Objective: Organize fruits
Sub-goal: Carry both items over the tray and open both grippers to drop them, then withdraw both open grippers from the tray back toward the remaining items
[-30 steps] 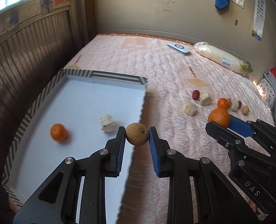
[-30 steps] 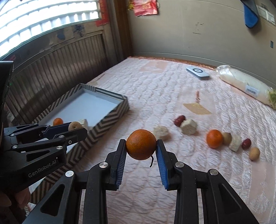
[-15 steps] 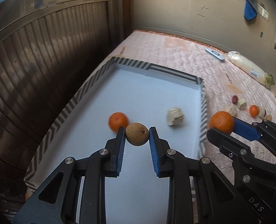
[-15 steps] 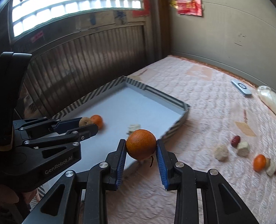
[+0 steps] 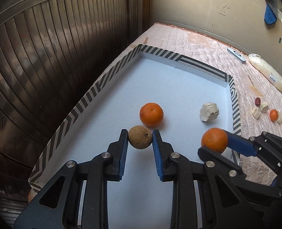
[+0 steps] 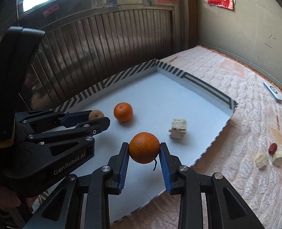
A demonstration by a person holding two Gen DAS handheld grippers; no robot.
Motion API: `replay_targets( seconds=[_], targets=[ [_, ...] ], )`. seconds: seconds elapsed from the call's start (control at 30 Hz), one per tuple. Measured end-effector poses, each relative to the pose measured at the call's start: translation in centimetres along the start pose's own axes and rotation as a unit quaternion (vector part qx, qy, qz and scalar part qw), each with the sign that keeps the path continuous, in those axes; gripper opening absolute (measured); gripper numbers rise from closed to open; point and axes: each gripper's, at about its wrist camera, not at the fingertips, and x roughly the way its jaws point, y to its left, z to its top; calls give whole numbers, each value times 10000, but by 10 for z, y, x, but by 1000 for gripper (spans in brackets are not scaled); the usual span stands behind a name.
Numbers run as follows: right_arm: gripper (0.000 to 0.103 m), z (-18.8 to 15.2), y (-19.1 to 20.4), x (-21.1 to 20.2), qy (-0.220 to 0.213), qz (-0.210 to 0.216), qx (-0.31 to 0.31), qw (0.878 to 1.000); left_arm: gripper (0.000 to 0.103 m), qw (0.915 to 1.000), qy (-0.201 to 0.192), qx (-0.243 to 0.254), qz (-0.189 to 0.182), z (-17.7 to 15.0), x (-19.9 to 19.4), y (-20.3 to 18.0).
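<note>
Over the striped tray [image 5: 110, 76], the left gripper [image 5: 140, 140] clamps a brown fruit [image 5: 140, 139]; at its 3 o'clock, the right gripper [image 6: 144, 148] clamps an orange [image 6: 144, 147].

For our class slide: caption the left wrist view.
Left gripper holds a brown fruit above the striped tray, beside an orange.

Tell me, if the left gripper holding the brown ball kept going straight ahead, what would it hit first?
Most likely the loose orange lying in the tray. It sits just beyond the brown ball held in the left gripper, though depth is hard to judge and the gripper may pass above it.
</note>
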Motion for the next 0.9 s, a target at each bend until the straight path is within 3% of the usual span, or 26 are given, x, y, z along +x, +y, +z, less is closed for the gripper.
replay_targets(
  seconds=[0.4,0.53,0.57,0.9],
  targets=[
    [34,-2,9,19,165,166,-108,9997,28,9995,219,-211,-19,1,7,6],
    [40,-4,7,11,70,186,-84,9998,56,9994,167,-286,-30,1,4,7],
    [40,-4,7,7,34,171,-80,9998,58,9995,123,-301,-18,1,2,8],
    [43,-14,-14,-37,-296,-229,70,9993,58,9999,-91,-89,-82,7,-12,-20]
  ],
)
